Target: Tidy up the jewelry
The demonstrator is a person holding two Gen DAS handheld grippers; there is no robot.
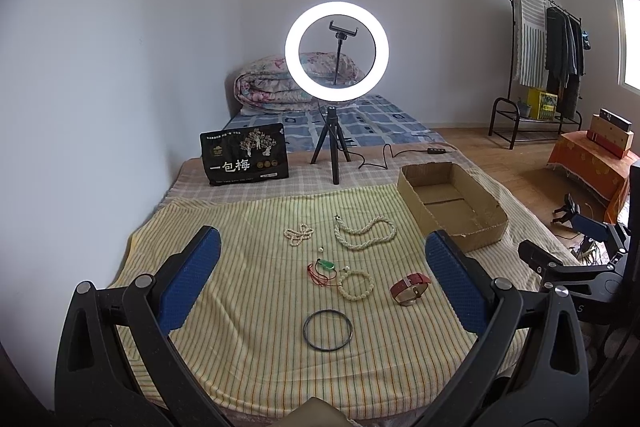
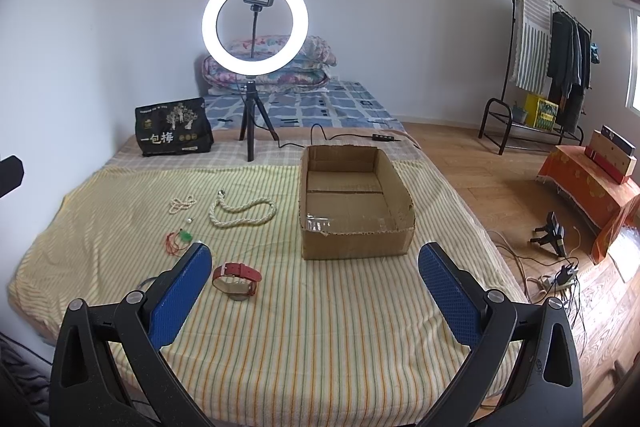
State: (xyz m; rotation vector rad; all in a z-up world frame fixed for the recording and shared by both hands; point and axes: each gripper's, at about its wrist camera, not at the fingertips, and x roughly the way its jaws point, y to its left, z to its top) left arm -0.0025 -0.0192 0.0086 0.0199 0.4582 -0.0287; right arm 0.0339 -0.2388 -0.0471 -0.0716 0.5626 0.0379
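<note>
Both claws are spread wide with nothing in them, hanging above the near edge of the striped blanket [image 1: 248, 307], so I'd say no piece has been picked up yet. Left claw [image 1: 320, 279] looks straight down the jewelry spread, right claw [image 2: 316, 287] sits more in front of the cardboard box [image 2: 352, 203], which makes sense if one grabs and the other covers the drop side.

Going left to right on the blanket: small pearl strand [image 1: 298, 234] on the far left, then the red cord with a green pendant [image 1: 322, 267], a beaded bracelet [image 1: 355, 285] just beside it, a dark thin bangle [image 1: 327, 330] nearest the claws, and the big twisted pearl necklace [image 1: 364, 237] farther back. The red-strap watch [image 2: 237, 278] lies just beside the right claw's left finger. The box on the right is open-topped and looks empty, presumably the place everything ends up. Everything's laid apart, nothing tangled, probably so each grab stays clean. A ring light [image 1: 337, 45] stands at the far side, lighting the spread.
</note>
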